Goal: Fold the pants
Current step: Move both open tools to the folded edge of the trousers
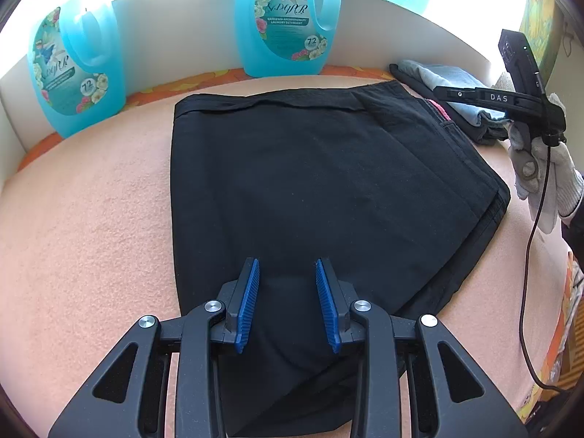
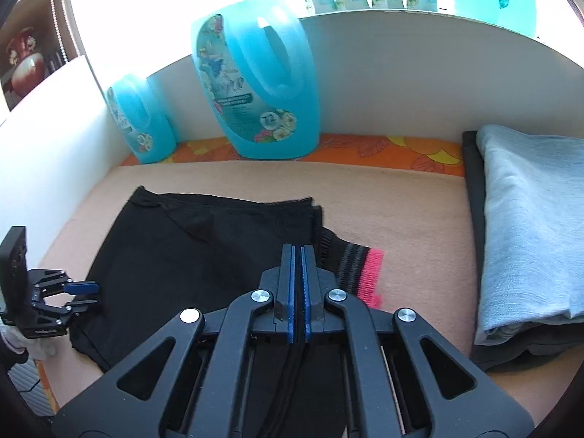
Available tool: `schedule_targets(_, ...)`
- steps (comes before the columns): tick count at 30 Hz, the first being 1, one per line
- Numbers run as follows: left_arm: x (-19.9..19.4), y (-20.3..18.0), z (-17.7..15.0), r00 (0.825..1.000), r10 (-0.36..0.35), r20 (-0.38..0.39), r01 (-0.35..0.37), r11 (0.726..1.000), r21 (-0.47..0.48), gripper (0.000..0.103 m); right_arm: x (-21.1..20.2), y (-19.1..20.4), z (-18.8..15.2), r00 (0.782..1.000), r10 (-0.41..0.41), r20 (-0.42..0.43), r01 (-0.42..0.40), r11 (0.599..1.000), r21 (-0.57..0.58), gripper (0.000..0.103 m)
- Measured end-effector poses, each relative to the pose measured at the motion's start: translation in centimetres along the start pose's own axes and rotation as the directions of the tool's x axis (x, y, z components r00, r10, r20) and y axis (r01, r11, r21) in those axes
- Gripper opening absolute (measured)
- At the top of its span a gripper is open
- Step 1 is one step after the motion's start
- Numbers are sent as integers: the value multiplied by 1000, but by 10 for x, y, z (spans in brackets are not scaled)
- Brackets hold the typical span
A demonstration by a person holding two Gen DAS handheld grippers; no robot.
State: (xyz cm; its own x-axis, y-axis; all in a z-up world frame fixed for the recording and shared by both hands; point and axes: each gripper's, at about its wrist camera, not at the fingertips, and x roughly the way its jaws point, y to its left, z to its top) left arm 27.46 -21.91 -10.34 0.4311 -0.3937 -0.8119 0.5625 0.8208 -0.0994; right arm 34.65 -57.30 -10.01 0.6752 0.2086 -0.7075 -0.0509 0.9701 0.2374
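Pants, black, soft and limp, lie folded on the counter before the blue detergent jug, best pinched at a folded edge; left hand-held gripper hovers open, right hand-held gripper clamps dark cloth.

pants on blanket, jugs behind
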Motion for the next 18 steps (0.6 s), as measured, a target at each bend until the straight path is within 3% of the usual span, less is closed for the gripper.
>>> schedule_targets(3, -14, 8, 0, 1000, -1, 19, 2, 999, -36, 31, -5, -10, 2, 998, 63, -5, -62, 996, 58, 4)
schedule_targets(7, -43, 26, -3, 998, 24, 63, -17, 995, -101, 32, -12, 14, 3, 994, 102, -26, -103, 995, -17, 4)
schedule_targets(9, -51, 37, -6, 997, 31, 69, -20, 988, -154, 52, -12, 29, 4, 991, 125, -40, -126, 991, -33, 5)
schedule_targets(10, -52, 42, -8, 998, 21, 66, -9, 983, -182, 52, -11, 36, 4, 989, 139, -46, -140, 989, -35, 5)
schedule_targets(11, -52, 48, -10, 998, 14, 58, -1, 978, -209, 52, -11, 43, 5, 987, 154, -51, -156, 987, -34, 8)
schedule_targets(14, -44, 55, -17, 999, 5, 38, 5, 965, -263, 52, -7, 68, 8, 977, 204, -68, -207, 978, -40, 35)
schedule_targets(18, -31, 60, -24, 999, -35, 27, 41, 950, -309, 52, 7, 114, 13, 966, 234, -111, -246, 963, -112, 36)
